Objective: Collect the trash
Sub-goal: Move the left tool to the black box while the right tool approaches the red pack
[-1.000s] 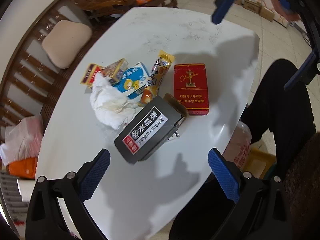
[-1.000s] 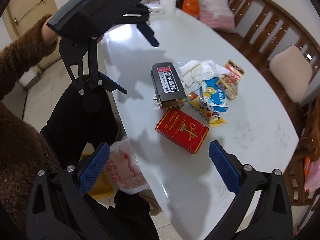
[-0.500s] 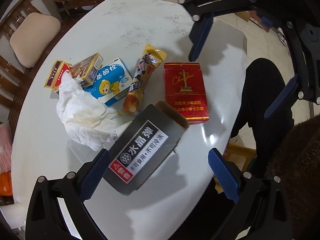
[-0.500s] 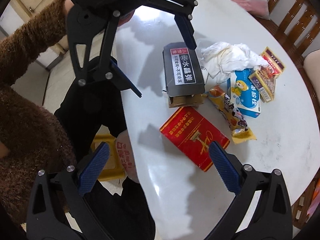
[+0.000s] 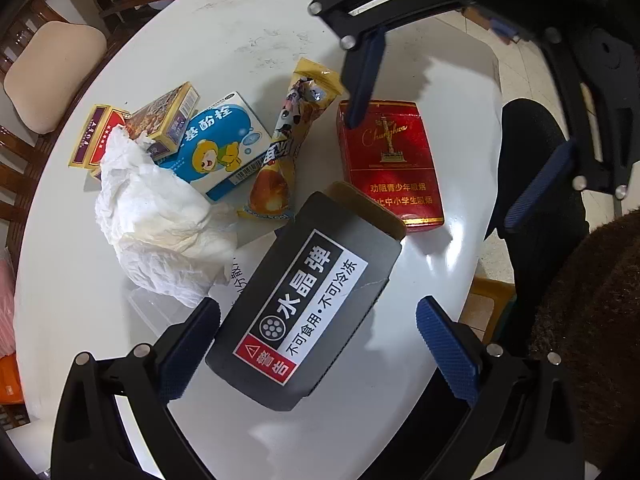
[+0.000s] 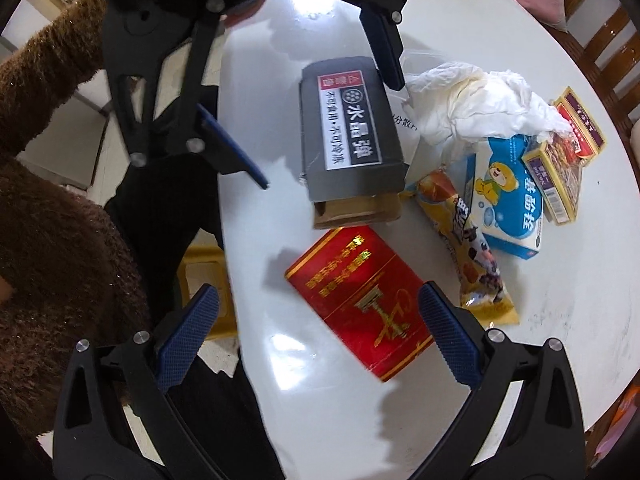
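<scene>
Trash sits in a loose pile on the white round table. Left gripper has its fingers spread wide on either side of the near end of the dark grey box, not touching it as far as can be seen; the box's open brown flap points away, and its far corner overlaps the red cigarette carton. Right gripper is also wide open, hovering over the carton's near half, pads apart from it; contact can't be confirmed. In the left view one right finger covers the carton's top left corner. Crumpled white tissue hides part of the small red-and-gold pack and a printed clear wrapper under it, text mostly cut off. Blue-and-white medicine box lies partly under the brown patterned box. Yellow snack wrapper lies between medicine box and carton. Brown fuzzy sleeve at the frame edge; a yellow object on the floor below the table edge is unclear.
</scene>
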{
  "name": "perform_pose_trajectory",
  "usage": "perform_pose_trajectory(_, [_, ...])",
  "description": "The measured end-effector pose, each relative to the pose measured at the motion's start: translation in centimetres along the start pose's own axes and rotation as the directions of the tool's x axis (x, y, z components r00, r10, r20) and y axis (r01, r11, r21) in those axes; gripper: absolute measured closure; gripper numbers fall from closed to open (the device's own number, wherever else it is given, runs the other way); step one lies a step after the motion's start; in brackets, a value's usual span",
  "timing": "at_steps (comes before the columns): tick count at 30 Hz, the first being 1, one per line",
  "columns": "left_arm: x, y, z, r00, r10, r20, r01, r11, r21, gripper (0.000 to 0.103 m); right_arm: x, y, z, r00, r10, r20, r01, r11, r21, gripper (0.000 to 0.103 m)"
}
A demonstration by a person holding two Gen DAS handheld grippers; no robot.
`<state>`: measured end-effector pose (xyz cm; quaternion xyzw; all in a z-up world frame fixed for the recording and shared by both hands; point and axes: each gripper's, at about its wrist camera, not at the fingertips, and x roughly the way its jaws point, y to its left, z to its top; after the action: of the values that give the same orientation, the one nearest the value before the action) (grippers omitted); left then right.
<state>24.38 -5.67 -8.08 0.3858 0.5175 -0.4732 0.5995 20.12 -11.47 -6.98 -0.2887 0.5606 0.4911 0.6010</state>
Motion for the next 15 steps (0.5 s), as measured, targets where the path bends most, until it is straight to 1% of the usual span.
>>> perform_pose_trajectory(2, [0.2,0.0,0.0,1.000,0.007,-0.004,-0.007,1.000,0.003,0.007,0.4,-0.2,0.1,1.000,0.002,-0.010,-0.002,1.000,-0.003,0.005])
perform_pose_trajectory(7, [0.5,0.2,-0.3,1.000,-0.023,0.013,0.023,0.999,-0.025,0.007,0.3,-0.7,0.1,1.000,0.029,0.004,-0.029,1.000,0.004,0.005])
perform_pose_trajectory(10, [0.4,0.5,-0.5,0.999,-0.036,0.031,0.037,0.998,-0.049,0.007,0.0,-1.0,0.0,1.000,0.016,0.002,-0.016,1.000,0.000,0.005])
perform_pose_trajectory(15, [0.6,0.7,-0.9,0.999,-0.017,0.044,0.019,0.998,-0.053,0.007,-0.2,-1.4,0.1,1.000,-0.009,-0.015,0.009,1.000,-0.016,0.005])
